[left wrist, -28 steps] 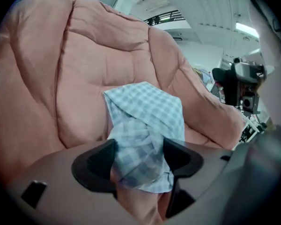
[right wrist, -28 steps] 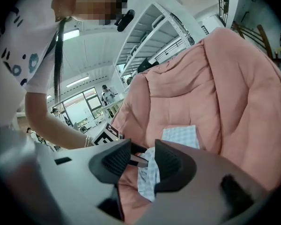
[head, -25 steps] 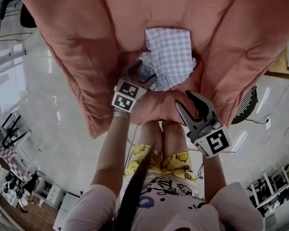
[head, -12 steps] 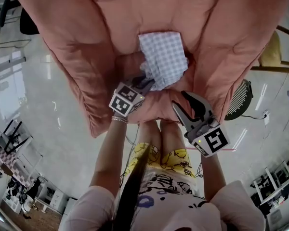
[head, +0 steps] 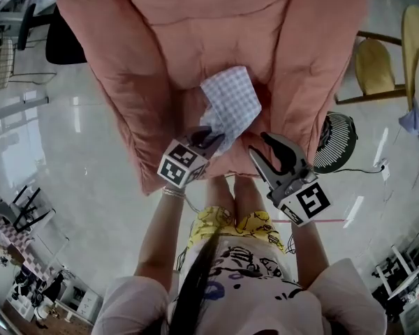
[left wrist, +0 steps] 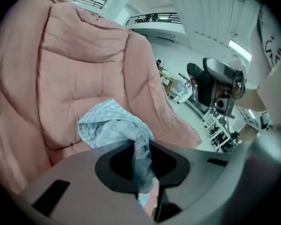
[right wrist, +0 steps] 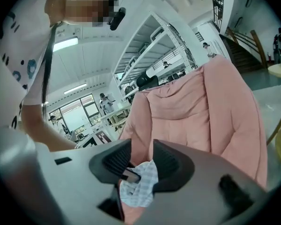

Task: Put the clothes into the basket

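Hand-held gripper on the L is working over the biggest thing here, a pink padded chair standing on a shiny floor. No basket is showing in any view that I can make out; the round ribbed thing by the chair's R side is looking more like a fan.

Step in hand, as I'm reading it: the pick-up, w/ the drop still to come. Next move is calling for getting the whole cloth clear of the seat w/o it snagging in the cushion folds, then finding the basket and carrying the cloth over it before letting go.

Both forearms are reaching fwd from the body, L and R, roughly parallel, ending at the seat's front edge. L one is angling down toward the seat. R one is sitting flatter.

R hand-held gripper is standing w/ jaws apart and holding nothing, just beside the cloth but not touching it.

L jaws, having just been closing, are pinching a twisted end of the checked cloth. The rest is fanning out over the middle of the seat, and I can't tell whether it's touching the seat.
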A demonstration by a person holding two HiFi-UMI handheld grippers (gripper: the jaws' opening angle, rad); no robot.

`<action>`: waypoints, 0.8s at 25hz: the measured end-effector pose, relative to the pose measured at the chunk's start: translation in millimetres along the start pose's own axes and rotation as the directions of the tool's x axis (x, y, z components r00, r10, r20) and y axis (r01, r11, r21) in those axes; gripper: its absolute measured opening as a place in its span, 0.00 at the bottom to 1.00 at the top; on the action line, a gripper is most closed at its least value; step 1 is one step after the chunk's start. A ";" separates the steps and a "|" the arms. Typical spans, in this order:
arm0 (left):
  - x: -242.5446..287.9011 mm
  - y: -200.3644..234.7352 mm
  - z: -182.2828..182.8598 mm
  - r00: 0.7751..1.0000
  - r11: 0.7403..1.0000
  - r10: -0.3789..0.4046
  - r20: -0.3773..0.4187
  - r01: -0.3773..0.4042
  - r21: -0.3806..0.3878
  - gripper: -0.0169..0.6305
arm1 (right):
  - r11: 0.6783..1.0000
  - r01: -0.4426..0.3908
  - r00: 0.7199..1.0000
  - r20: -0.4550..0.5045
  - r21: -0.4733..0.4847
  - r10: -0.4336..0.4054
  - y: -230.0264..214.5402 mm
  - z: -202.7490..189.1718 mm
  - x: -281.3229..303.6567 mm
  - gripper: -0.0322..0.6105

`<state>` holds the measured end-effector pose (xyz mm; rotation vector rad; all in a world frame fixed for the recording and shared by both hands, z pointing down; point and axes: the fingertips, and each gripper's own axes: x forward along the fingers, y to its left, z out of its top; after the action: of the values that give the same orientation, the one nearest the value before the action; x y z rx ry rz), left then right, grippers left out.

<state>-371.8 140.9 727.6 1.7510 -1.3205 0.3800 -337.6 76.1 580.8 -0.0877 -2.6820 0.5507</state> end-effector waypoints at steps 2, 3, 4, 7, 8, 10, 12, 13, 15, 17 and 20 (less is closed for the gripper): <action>-15.6 -11.5 9.1 0.999 0.999 -0.014 0.034 0.015 -0.037 0.14 | 1.000 -0.003 1.000 0.011 -0.008 0.003 7.0 14.1 -7.7 0.27; -23.1 -17.1 15.2 0.998 0.998 -0.019 0.056 0.021 -0.051 0.14 | 1.000 -0.005 1.000 0.020 -0.010 0.005 9.5 22.3 -12.2 0.27; -30.5 -22.7 23.0 0.996 0.998 -0.023 0.083 0.028 -0.064 0.14 | 1.000 -0.006 0.999 0.031 -0.014 0.006 10.9 31.1 -16.9 0.27; -53.7 -44.1 50.5 0.982 0.991 -0.042 0.184 0.064 -0.116 0.14 | 0.999 0.017 0.998 0.060 -0.033 -0.015 12.9 56.7 -35.1 0.27; -62.3 -53.0 58.8 0.976 0.988 -0.051 0.214 0.081 -0.132 0.14 | 0.999 0.027 0.997 0.070 -0.033 -0.025 14.8 64.5 -42.4 0.27; -80.0 -69.4 74.8 0.963 0.984 -0.068 0.262 0.109 -0.142 0.14 | 0.999 0.040 0.995 0.093 -0.020 -0.038 20.6 79.6 -55.0 0.27; -97.0 -81.9 90.6 0.949 0.984 -0.079 0.306 0.124 -0.131 0.14 | 0.999 0.043 0.993 0.109 -0.019 -0.041 27.8 91.7 -63.3 0.27; -105.0 -86.8 98.3 0.942 0.984 -0.081 0.327 0.127 -0.122 0.14 | 0.998 0.047 0.992 0.115 -0.029 -0.043 31.5 96.5 -66.6 0.27; -120.8 -95.8 111.4 0.929 0.985 -0.081 0.360 0.129 -0.110 0.14 | 0.997 0.060 0.991 0.125 -0.051 -0.053 38.9 104.8 -74.2 0.27; -136.8 -105.5 121.4 0.922 0.986 -0.079 0.380 0.127 -0.104 0.14 | 0.996 0.073 0.988 0.139 -0.056 -0.065 46.4 111.6 -83.2 0.27; -162.7 -120.1 136.8 0.909 0.990 -0.088 0.407 0.126 -0.067 0.14 | 0.994 0.093 0.984 0.161 -0.063 -0.082 59.0 123.7 -94.2 0.27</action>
<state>-363.1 138.5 483.6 1.8772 -1.4904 -0.1146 -301.1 72.1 418.7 0.0566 -2.8438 0.4537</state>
